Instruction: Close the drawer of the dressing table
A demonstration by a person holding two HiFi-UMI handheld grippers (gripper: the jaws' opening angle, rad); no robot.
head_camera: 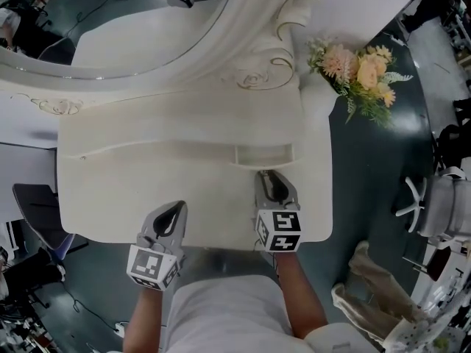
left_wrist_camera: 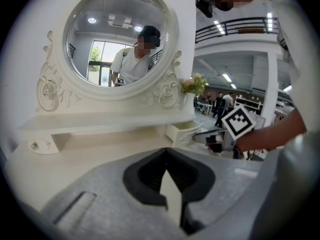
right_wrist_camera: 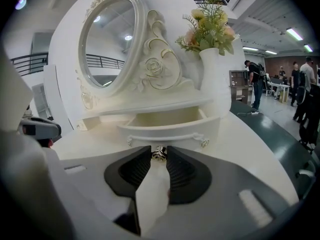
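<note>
Head view first: looking steeply down on the white dressing table (head_camera: 110, 197), with the oval mirror (head_camera: 132, 20) up top and a bunch of peach and yellow flowers (head_camera: 360, 68) off the table's right end. The small drawer (head_camera: 265, 154) under the shelf is pulled out, so it's open. The right gripper (head_camera: 271, 176) sits right at the drawer's front, and the left gripper (head_camera: 174, 210) hangs over the tabletop's near edge, well apart from the drawer.

Left gripper view: the jaws are pressed together at the tips with nothing between them, just pointing across the bare tabletop toward the mirror. Over to the right you can see the open drawer, plus the other gripper's marker cube (left_wrist_camera: 241, 121) next to it.

Right gripper view: this is the good one. The drawer fills the middle, clearly slid out (you can see down into the box, and I can't see anything in it). Its little metal knob (right_wrist_camera: 159, 154) sits right between the jaw tips, and the jaws are pinched in on it from both sides. A white vase (right_wrist_camera: 215, 79) holding the flowers stands behind the drawer to the right.
</note>
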